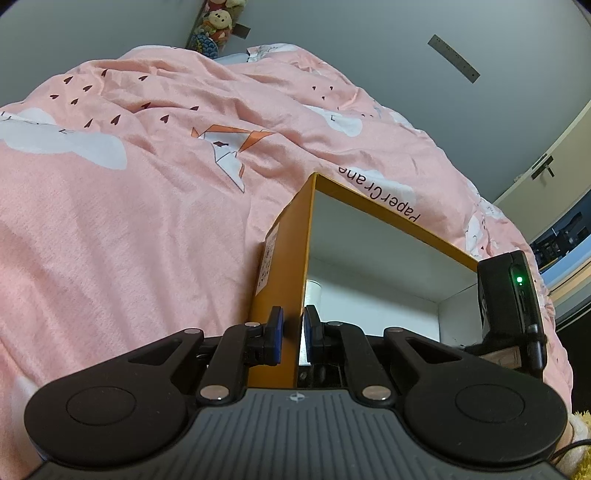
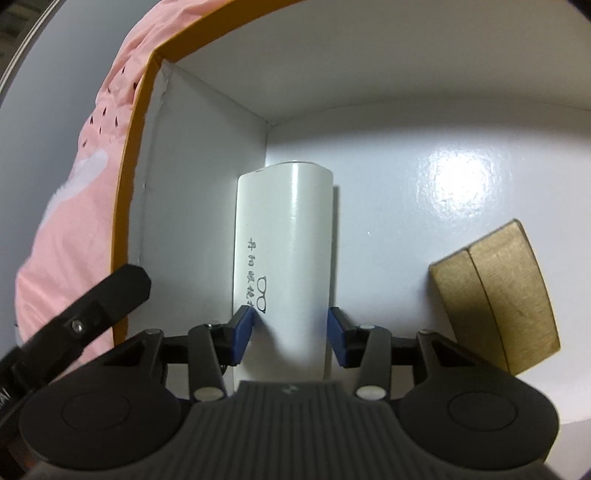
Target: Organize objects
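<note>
An orange box with a white inside lies on the pink bedspread. My left gripper is shut on the box's near side wall, one pad outside and one inside. In the right wrist view the box's white floor holds a white glasses case lying along the left wall. My right gripper is inside the box and shut on the near end of the glasses case. A small wooden block lies on the box floor to the right. The right gripper's body shows at the box's right edge.
The pink bedspread with clouds and paper cranes fills the area around the box. Plush toys sit at the far wall. A door with a handle is at the right. The left gripper's arm shows outside the box's left wall.
</note>
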The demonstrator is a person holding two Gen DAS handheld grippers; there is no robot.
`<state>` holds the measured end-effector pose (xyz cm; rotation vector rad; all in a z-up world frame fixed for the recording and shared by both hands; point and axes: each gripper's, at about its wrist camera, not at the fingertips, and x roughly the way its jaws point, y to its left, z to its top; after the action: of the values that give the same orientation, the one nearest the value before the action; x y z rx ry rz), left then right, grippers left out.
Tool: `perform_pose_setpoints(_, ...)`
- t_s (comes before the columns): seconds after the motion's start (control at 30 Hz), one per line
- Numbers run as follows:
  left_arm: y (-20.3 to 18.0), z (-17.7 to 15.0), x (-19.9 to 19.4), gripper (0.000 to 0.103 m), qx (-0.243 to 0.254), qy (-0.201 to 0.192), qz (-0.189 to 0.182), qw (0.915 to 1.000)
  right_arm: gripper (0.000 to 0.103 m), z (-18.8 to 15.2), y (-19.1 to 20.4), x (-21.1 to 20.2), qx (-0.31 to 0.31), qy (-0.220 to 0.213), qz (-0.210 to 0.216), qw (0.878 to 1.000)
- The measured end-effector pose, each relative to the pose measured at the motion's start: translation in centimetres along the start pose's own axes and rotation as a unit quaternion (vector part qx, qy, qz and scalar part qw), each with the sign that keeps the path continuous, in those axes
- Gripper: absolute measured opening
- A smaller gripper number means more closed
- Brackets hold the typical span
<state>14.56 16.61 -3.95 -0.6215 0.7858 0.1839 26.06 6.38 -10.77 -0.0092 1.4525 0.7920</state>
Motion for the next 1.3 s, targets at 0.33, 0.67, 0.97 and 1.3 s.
perform_pose_setpoints(0.33, -0.3, -0.1, -0.3, 0.012, 0.012, -0.007, -0.002, 0.9999, 0.051, -2.1, 2.3, -6.3, -0.127, -0.069, -0.033, 0.989)
perform_pose_setpoints(0.67, -0.5, -0.2, -0.3, 0.012, 0.016, -0.007, 0.002, 0.9998, 0.069, -4.3, -1.2, -8.3, -0.213, -0.059, -0.179, 0.959)
perform_pose_setpoints(0.97, -0.6, -0.1, -0.2, 0.012, 0.016, -0.007, 0.005, 0.9998, 0.046, -4.9, -1.1, -6.7, -0.291, -0.044, -0.224, 0.929)
perform_pose_setpoints(1.3, -1.3, 0.3, -0.1, 0.012, 0.030, 0.002, 0.023, 0.9993, 0.046, -3.2, 1.7, -4.6, -0.463, -0.078, -0.253, 0.846)
